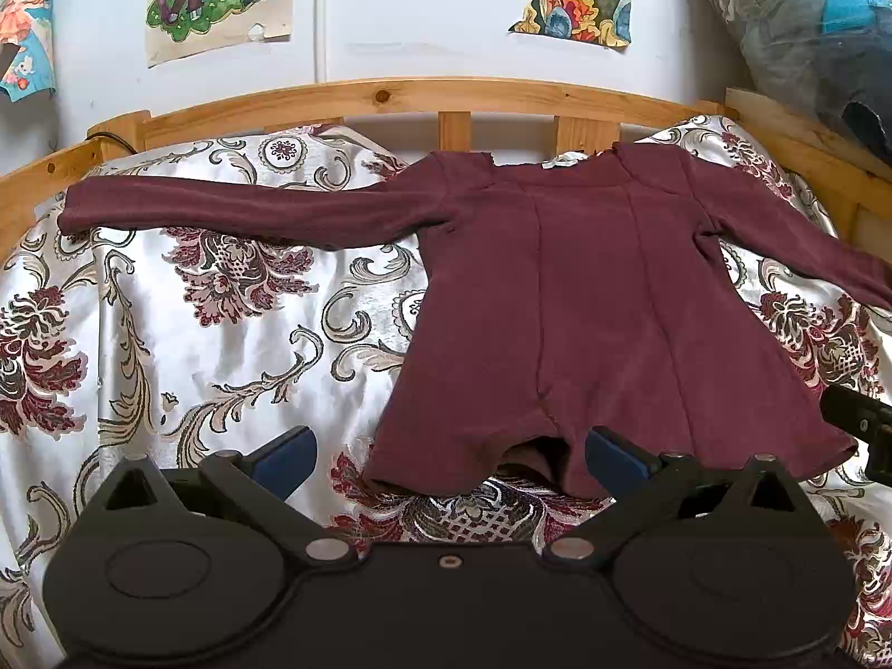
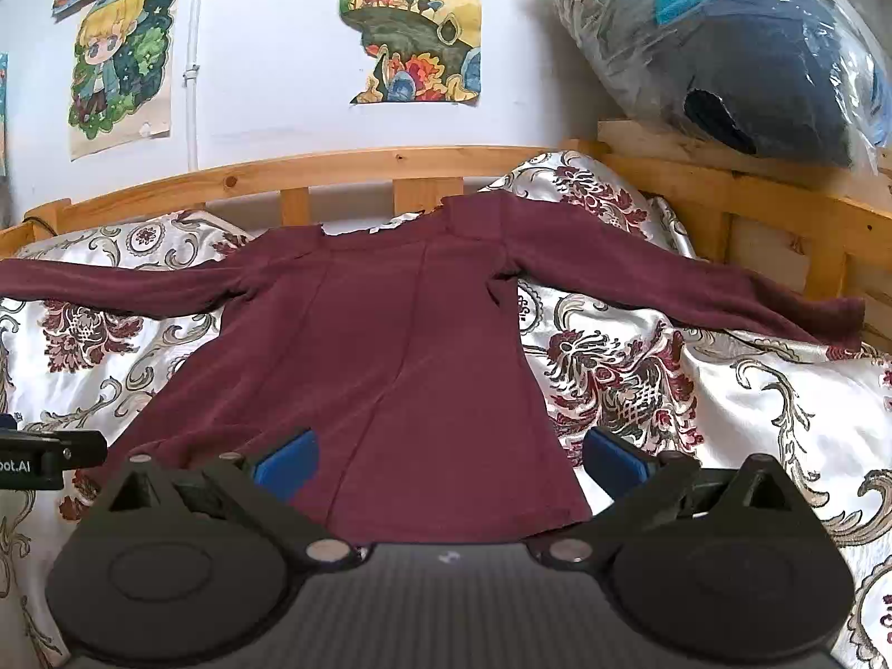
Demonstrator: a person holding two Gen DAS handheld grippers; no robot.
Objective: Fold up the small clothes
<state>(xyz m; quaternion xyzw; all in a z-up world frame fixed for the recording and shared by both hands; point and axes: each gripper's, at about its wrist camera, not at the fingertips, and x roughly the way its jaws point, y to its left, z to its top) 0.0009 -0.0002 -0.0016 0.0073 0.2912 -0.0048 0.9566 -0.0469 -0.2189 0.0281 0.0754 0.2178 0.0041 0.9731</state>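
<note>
bedspread [image 1: 167, 306]: floral satin | shirt [image 1: 613, 290]: flat | wall [image 1: 418, 11]: posters, maybe drawings | both jaws spread, empty

Soft, even daylight is filling both views, leaving only faint shadows under the maroon top [image 1: 602, 301] and putting a pale sheen on the satin bedspread [image 1: 234, 379]. Fisheye distortion is bowing the wooden headboard [image 2: 345, 167] and darkening the corners. Focus is staying sharp centrally, softening slightly toward the edges.
</note>
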